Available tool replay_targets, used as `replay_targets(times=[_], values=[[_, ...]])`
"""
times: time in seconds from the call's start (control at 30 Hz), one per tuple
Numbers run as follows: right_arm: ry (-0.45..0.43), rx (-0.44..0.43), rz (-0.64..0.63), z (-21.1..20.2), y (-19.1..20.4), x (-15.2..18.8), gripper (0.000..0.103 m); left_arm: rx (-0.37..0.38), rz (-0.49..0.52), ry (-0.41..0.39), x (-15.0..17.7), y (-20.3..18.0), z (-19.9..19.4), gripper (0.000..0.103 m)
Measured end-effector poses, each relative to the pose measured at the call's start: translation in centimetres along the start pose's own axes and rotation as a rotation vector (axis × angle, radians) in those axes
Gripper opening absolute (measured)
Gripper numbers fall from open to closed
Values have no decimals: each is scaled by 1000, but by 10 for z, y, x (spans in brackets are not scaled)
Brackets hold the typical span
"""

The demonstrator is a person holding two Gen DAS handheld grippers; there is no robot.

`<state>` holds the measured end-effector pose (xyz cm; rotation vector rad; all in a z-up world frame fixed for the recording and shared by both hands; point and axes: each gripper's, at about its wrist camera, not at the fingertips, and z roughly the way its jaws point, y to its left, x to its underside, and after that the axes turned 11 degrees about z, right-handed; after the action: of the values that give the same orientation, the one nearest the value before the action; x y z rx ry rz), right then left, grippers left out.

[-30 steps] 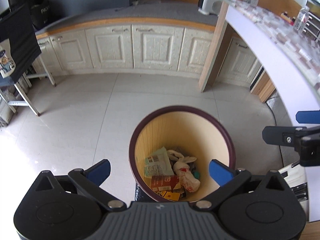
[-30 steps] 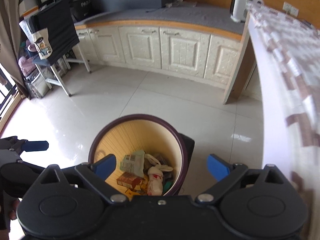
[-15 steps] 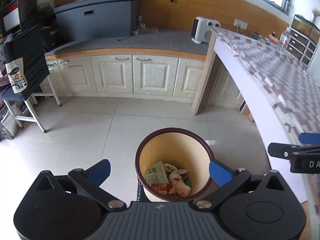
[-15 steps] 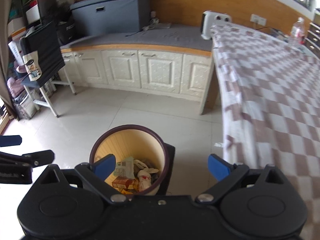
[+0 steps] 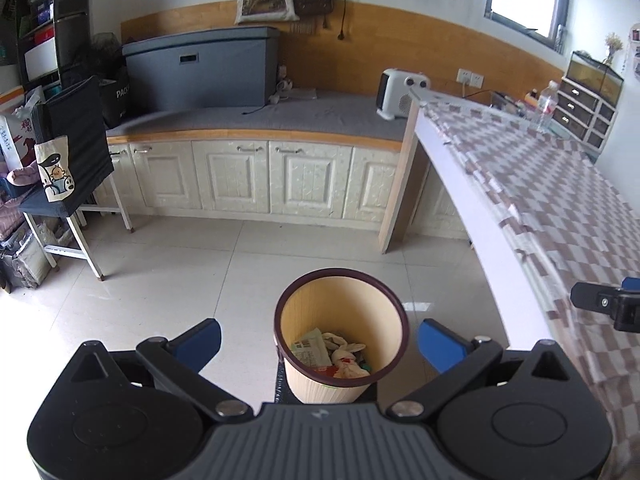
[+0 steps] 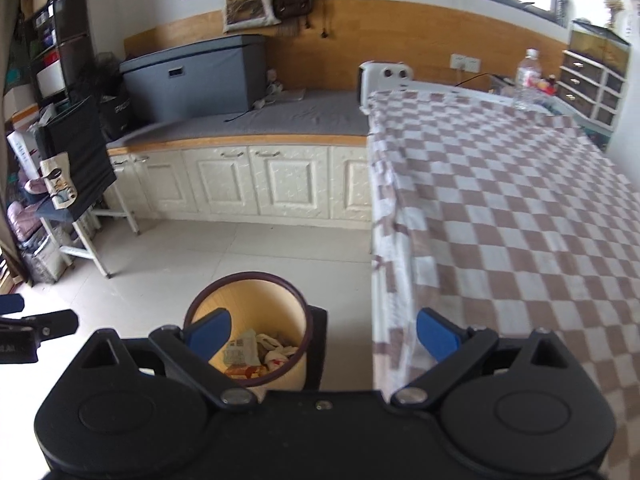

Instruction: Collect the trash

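A round beige trash bin (image 5: 304,312) with a dark rim stands on the tiled floor beside the table. Inside it lie crumpled paper, a white plastic bag and a red carton, the trash (image 5: 332,356). My left gripper (image 5: 320,344) hovers high above the bin, open and empty. My right gripper (image 6: 322,332) is open and empty too, above the gap between the bin (image 6: 256,300) and the table edge; its tip shows at the right of the left wrist view (image 5: 600,304). The left gripper's tip (image 6: 36,324) appears at the left edge of the right wrist view.
A table with a brown-and-white checked cloth (image 6: 500,208) fills the right side, with a plastic bottle (image 6: 528,80) at its far end. White cabinets (image 5: 260,176) under a grey counter line the far wall. A white heater (image 5: 400,94) and a stool with a dark bag (image 5: 68,160) stand nearby.
Both grippers have risen and pulled back from the bin, so it looks smaller and more of the room and tabletop shows. Both stay open and empty.
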<state>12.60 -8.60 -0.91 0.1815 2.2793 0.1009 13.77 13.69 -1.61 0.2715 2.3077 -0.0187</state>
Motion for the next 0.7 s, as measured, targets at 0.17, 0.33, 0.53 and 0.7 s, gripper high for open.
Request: replay_targets(times=[0.17, 0.33, 0.53, 0.7], values=[[-31, 13, 13, -27, -9, 12, 100, 10, 16, -29, 10, -15, -23, 103], [-61, 57, -1, -48, -10, 25, 100, 6, 18, -41, 21, -26, -36, 103], [-46, 65, -16, -62, -12, 42, 100, 17, 20, -35, 37, -32, -45, 103], [-56, 82, -20, -70, -12, 58, 101, 19, 17, -41, 50, -36, -51, 103]])
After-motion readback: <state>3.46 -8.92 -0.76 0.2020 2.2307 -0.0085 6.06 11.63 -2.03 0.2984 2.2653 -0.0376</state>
